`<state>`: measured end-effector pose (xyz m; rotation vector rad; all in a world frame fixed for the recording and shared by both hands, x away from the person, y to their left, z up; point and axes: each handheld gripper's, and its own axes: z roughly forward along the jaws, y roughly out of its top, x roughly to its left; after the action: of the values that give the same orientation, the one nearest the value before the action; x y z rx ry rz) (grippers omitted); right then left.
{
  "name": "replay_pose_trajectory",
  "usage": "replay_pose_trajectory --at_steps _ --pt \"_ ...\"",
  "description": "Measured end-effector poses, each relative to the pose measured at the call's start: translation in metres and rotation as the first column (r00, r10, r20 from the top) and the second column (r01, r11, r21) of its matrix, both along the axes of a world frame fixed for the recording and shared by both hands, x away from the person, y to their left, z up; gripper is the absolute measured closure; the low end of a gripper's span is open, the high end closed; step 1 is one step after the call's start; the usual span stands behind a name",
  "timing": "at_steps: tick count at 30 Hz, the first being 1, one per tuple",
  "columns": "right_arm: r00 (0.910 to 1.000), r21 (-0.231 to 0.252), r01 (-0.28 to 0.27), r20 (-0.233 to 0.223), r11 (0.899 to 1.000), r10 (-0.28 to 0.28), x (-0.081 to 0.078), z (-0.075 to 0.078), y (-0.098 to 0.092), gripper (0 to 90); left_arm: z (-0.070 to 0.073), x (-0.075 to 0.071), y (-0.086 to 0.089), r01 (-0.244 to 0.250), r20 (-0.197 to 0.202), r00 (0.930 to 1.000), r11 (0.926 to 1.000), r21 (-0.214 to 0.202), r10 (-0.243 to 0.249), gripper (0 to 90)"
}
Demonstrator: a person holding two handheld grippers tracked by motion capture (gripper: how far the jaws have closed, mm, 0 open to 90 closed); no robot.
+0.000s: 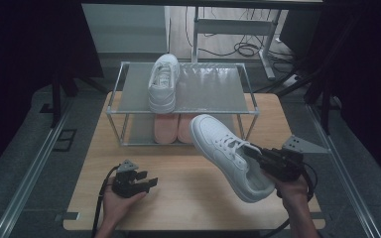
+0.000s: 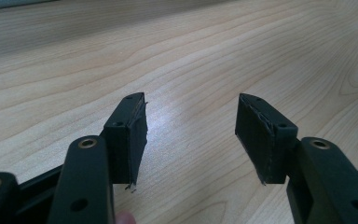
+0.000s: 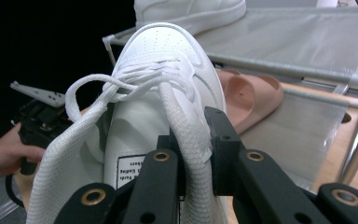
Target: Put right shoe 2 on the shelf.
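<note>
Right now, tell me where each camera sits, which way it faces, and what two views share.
High view: above the person's side, looking forward and down on the table and shoe rack; both hands and forearms enter from below.
Left gripper view: rides the left gripper, facing low along the wooden tabletop; its jaws stand apart.
Right gripper view: rides the right gripper, facing the rack; its jaws clamp the white sneaker.
Shared: high and right gripper views both show that sneaker, the rack and the pink slippers.

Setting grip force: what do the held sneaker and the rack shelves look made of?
Sneaker: smooth white leather or synthetic, perforated toe, woven laces; the right claw pinches its tongue. Rack shelves: grey taut fabric or mesh, judging by sheen and weave, on metal-looking tubes.
</note>
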<state>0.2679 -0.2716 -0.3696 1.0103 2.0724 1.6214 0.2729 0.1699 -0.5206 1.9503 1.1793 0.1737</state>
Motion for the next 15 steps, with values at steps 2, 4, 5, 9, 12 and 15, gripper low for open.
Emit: replay_pose_trajectory --at_steps 2,4,5,9,12,15 --pt "0.9999 0.006 0.003 0.011 1.0 -0.003 0.001 0.005 0.001 82.6 0.0 0.0 0.0 0.001 0.001 1.0 1.0 -0.001 -0.001 44.1" --pt "0.9998 0.017 0.007 0.017 1.0 -0.007 0.002 0.009 0.001 82.6 0.0 0.0 0.0 0.002 -0.001 1.0 1.0 -0.002 -0.002 44.1" --pt "0.9997 0.021 0.008 0.021 1.0 -0.009 0.003 0.011 0.001 82.7 0.0 0.0 0.0 0.001 0.0 1.0 1.0 -0.002 -0.001 44.0" --pt "0.9995 0.029 0.015 0.028 0.999 -0.016 0.008 0.021 0.004 82.7 -0.001 0.0 0.0 0.003 -0.003 1.0 1.0 -0.001 -0.003 44.0" --pt "0.9991 0.031 0.021 0.036 0.999 -0.022 0.014 0.027 0.007 82.7 -0.001 0.0 0.0 0.002 -0.006 1.0 1.0 -0.001 -0.002 44.0" --pt "0.9986 0.038 0.033 0.04 0.999 -0.034 0.02 0.032 0.009 82.7 0.0 0.0 0.001 0.002 -0.005 1.0 1.0 -0.003 -0.002 44.0"
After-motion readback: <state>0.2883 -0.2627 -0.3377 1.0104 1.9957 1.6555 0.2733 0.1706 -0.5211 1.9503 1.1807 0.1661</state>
